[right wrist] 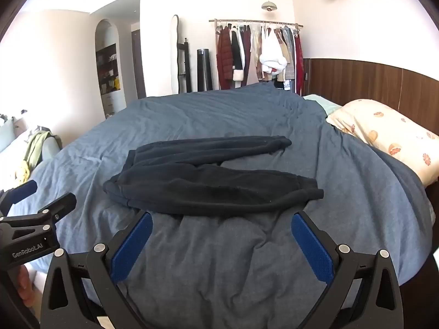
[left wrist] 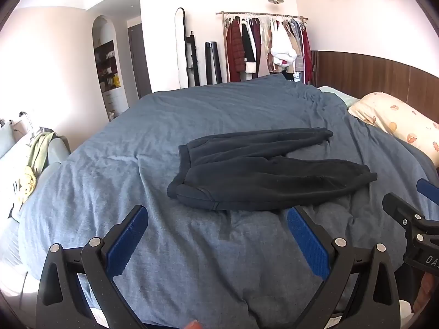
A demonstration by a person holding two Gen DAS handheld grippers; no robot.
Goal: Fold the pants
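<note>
The dark navy, soft fleece pants (left wrist: 263,170) lie flat on the rumpled blue-grey duvet (left wrist: 137,148), just ahead of both tongs, waistband to the left and the two cuffed legs splayed apart to the right. The left gripper (left wrist: 216,235) and right gripper (right wrist: 221,237) both hover spread wide, holding nothing, short of the near leg. The first fold looks not yet begun. To do it well, pinch the near leg at waistband and cuff together, lift only slightly, and lay it squarely over the far leg so the edges line up.
</note>
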